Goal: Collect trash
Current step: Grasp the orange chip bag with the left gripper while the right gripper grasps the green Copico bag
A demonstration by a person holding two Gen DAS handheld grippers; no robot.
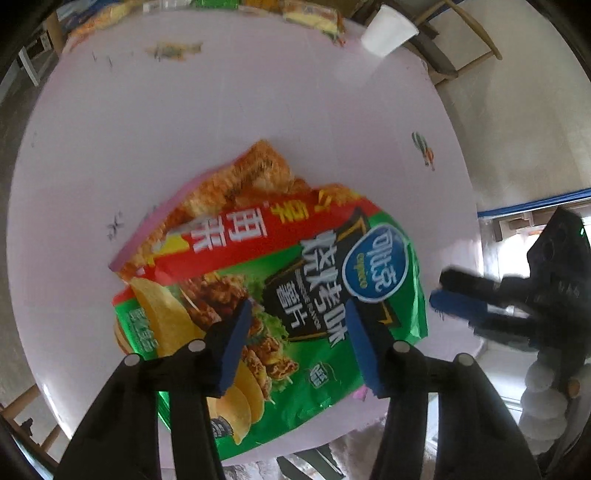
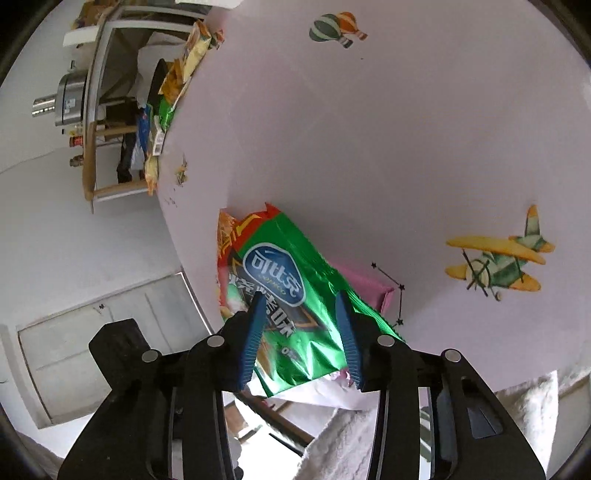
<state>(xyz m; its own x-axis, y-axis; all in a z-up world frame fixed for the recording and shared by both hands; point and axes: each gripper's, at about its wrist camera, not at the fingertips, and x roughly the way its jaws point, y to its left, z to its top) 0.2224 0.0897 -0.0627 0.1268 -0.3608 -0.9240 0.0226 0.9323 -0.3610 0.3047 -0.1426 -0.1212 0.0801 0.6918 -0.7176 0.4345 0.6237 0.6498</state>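
Green chip bag (image 1: 295,295) lies flat on the pink table (image 1: 221,129), at its near edge, partly over a red snack packet (image 1: 229,206). Left gripper (image 1: 295,321) sits above the bag, jaws apart, the pads straddling its printed middle without pressing. Right gripper (image 2: 301,321) likewise straddles the bag's logo end, jaws apart. White paper cup (image 1: 388,31) stands at the table's far edge.

Far-edge wrappers (image 1: 314,14) blurred, cropped; right gripper (image 1: 454,299) perhaps smeared.
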